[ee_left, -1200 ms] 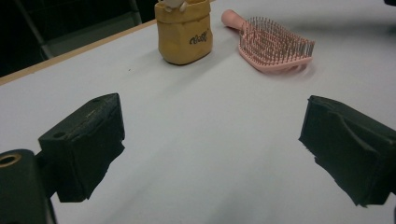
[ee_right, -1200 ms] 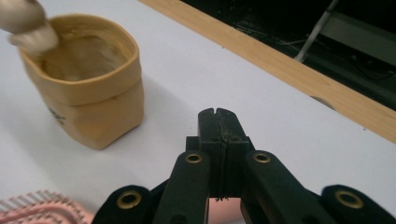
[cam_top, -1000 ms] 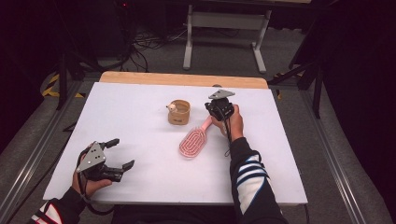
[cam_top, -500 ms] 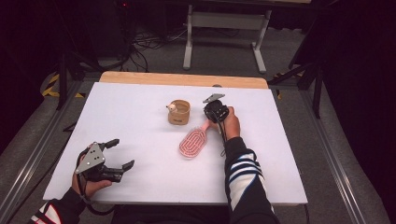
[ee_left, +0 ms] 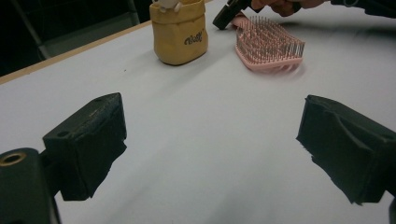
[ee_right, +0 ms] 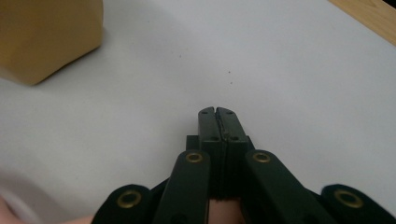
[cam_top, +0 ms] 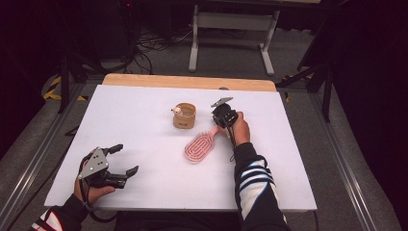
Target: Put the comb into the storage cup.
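Pink hairbrush lies bristles-up mid-table, its handle pointing toward the right gripper, whose jaws are pressed together with nothing between them; the tip sits at the handle's end, contact not discernible. A yellow fabric pouch stands just left of that gripper. Right forearm, in a striped sleeve, reaches forward over the white table. Left gripper rests near the front left edge, jaws spread wide and empty. The left gripper view reveals the brush bristles and lettering on the pouch.
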Motion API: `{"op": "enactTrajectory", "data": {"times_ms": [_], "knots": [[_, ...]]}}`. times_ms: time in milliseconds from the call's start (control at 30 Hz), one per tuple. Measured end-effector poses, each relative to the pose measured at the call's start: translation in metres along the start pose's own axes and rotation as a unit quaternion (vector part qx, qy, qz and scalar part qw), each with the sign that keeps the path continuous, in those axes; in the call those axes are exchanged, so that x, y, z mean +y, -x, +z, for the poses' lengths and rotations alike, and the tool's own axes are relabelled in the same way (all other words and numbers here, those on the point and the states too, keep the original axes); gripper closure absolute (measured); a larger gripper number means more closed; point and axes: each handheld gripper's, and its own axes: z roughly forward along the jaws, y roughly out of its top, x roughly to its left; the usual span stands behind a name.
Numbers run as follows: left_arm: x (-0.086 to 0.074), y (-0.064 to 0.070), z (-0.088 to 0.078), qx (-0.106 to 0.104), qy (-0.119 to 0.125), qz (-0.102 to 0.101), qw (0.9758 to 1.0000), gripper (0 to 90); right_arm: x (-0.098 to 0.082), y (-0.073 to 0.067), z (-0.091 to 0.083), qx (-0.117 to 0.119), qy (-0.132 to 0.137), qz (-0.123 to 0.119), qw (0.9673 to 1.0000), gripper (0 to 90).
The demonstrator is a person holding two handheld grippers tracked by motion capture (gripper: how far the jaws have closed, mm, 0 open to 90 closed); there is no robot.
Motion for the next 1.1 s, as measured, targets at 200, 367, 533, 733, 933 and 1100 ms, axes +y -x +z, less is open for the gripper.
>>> {"op": "enactTrajectory", "data": {"times_ms": [200,367,533,733,933,1100], "knots": [[0.0,-0.001,-0.003,0.009,0.004,0.0,0.9999,9.0,-0.011,0.002,-0.009,0.001,0.001,0.005,1.0,90.0],[0.0,0.0,-0.002,0.009,-0.001,-0.002,1.0,8.8,-0.02,0.003,-0.016,0.002,0.002,0.009,1.0,90.0],[0.0,0.001,0.001,0.007,-0.004,0.001,1.0,8.8,-0.028,0.001,-0.024,-0.002,-0.001,0.003,1.0,90.0],[-0.001,0.002,0.001,0.008,-0.008,0.001,0.9999,8.8,-0.04,-0.003,-0.032,-0.008,0.005,-0.001,1.0,90.0],[-0.001,0.002,0.001,0.01,-0.011,0.001,0.9999,8.7,-0.053,-0.008,-0.044,-0.016,0.008,-0.011,0.9998,90.0],[-0.001,0.002,0.002,0.011,-0.015,0.003,0.9998,8.8,-0.067,-0.009,-0.054,-0.004,0.02,0.003,0.9998,90.0]]}}
